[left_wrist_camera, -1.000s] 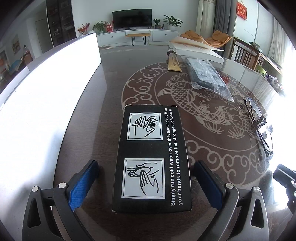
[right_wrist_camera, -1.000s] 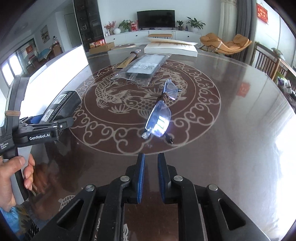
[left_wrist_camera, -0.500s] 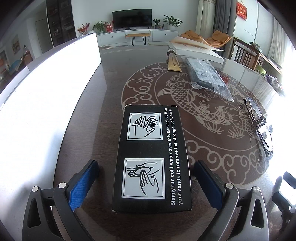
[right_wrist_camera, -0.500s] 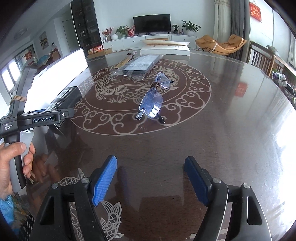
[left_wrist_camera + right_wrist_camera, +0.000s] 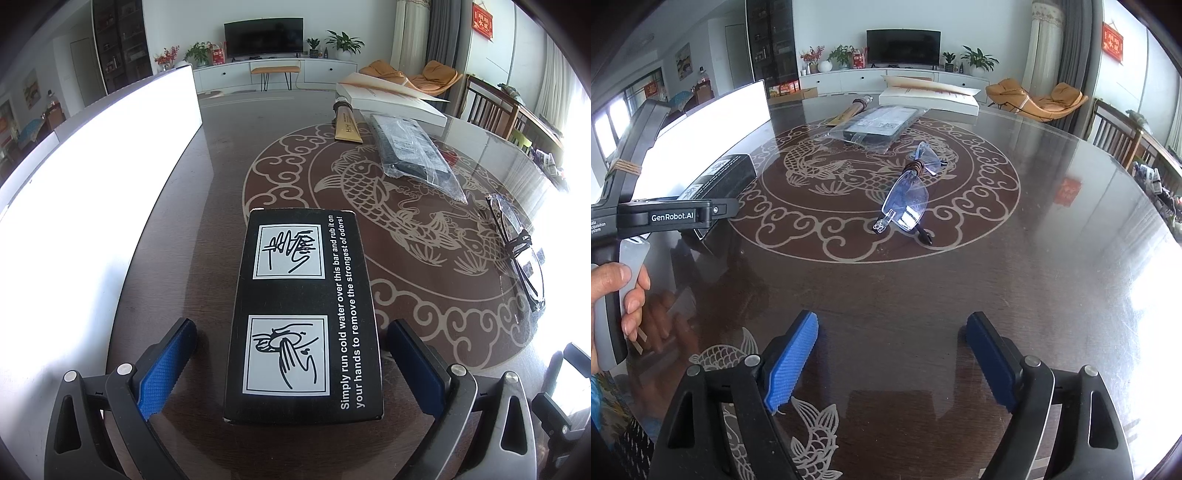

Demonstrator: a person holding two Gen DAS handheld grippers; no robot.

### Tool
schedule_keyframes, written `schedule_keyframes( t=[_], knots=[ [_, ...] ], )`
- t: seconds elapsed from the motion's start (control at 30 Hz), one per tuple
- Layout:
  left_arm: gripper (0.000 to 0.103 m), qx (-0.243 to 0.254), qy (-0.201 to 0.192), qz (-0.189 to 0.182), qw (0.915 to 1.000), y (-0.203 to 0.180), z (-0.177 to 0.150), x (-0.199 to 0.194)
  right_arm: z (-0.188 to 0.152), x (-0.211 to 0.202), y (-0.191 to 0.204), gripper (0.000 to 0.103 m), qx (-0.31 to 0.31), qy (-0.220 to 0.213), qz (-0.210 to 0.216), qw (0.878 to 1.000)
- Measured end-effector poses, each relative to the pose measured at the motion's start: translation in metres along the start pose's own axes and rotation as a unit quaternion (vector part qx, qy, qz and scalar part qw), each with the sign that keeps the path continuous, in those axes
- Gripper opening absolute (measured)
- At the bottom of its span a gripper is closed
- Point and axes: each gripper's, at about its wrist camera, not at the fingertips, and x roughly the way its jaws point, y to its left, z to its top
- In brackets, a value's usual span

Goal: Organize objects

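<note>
1. So, the black box (image 5: 303,317) lies flat on the dark table (image 5: 1015,288), lengthwise between the blue pads of the left gripper (image 5: 291,354). Jaws spread, a clear gap between each pad and the box's long sides, so nothing's pinched.
2. Its near end sits back between the fingers; the far end pokes out past them toward the carved fish medallion (image 5: 373,184).
3. From the right-wrist view you can see a hand (image 5: 613,310) around the left gripper's handle, with the box sticking out in front of it.
4. The right gripper (image 5: 892,354) is hanging over bare tabletop, jaws just opened wide, nothing between them.
5. Folded glasses (image 5: 908,195) lie on the medallion well ahead of the right gripper, apart from the box.
6. Farther back: a dark item in a clear plastic bag (image 5: 413,151), a wooden stick-like piece (image 5: 347,125) just beside it, and a flat white box (image 5: 391,99) behind those.
7. A tall white panel (image 5: 92,184) runs along the table's left edge, near the black box. Plenty of open glossy surface to the right and near side.
</note>
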Motion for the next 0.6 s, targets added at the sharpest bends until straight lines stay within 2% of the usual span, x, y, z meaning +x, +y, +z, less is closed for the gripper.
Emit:
schedule_keyframes(
  t=[0.6],
  knots=[
    [0.103,0.000,0.000,0.000,1.0000,0.0004,-0.0010,-0.0013,0.0006,0.0011,-0.0007,0.085,-0.002,0.001,0.002,1.000]
  ],
)
